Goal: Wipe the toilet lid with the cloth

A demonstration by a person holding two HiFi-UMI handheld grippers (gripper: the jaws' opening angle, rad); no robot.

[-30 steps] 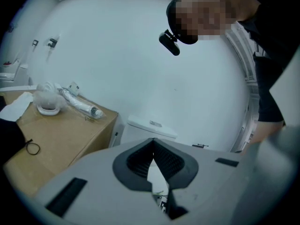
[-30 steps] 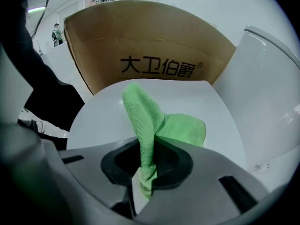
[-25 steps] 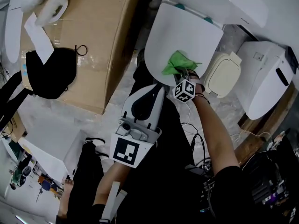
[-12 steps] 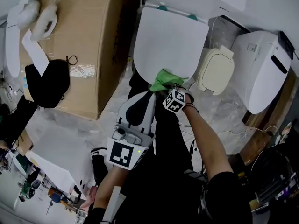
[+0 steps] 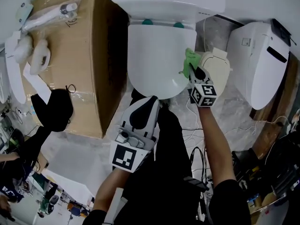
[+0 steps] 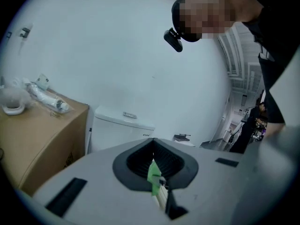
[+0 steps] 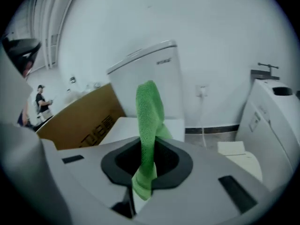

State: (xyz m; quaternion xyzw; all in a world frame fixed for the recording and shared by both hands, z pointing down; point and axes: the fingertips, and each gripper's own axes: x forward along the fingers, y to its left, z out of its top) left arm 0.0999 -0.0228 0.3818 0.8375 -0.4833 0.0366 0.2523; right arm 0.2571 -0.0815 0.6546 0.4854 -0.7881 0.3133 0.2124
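Fingers (image 5: pixel 196 75) of the right gripper (image 5: pixel 191 69) pinch one cloth (image 5: pixel 190 59) (green).

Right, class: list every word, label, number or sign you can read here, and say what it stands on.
No text reads clearly.
Dark print on the cardboard box: blurred, unreadable.
Small badge on the toilet tank: too small to read.
Square markers on the left gripper and right gripper: patterns, no words.

Cloth (image 5: pixel 189 60) partly behind right gripper (image 5: pixel 193 72)
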